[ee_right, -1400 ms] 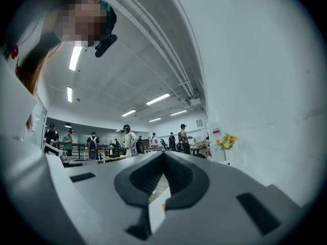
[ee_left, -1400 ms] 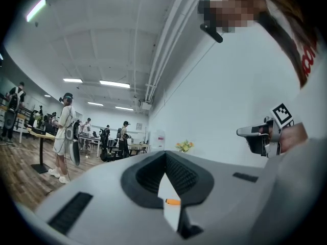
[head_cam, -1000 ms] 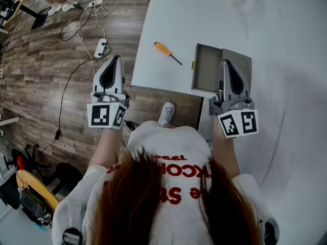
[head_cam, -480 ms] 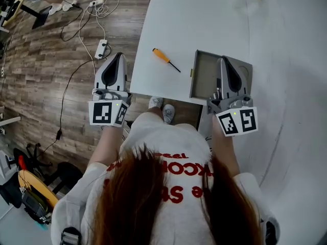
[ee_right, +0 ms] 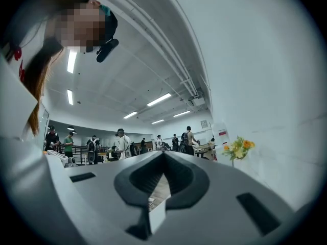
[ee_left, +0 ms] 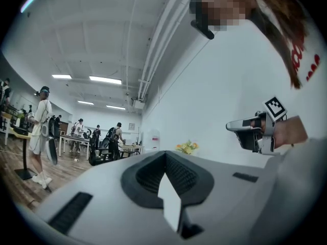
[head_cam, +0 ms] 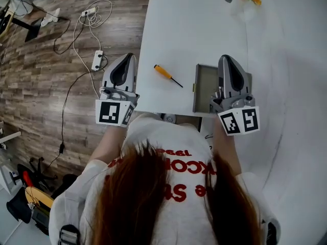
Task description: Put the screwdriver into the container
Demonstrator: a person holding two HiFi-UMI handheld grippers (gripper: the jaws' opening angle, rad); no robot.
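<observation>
Lying on the white table (head_cam: 194, 29), left of the open grey box-shaped container (head_cam: 205, 88): orange-handled screwdriver (head_cam: 164, 73); left tool (head_cam: 126, 57) clenched empty beside table's edge; right tool (head_cam: 227, 58) clenched empty above container.

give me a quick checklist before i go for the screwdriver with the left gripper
1. Screwdriver free to grasp: ok, it lies alone on the white table.
2. Container open on top: ok.
3. Left gripper jaws apart: not ok, together, nothing between them.
4. Left gripper above screwdriver: not ok, it is off to the left, at the table's edge.
5. Right gripper clear of container: not ok, it hangs over its right side.
</observation>
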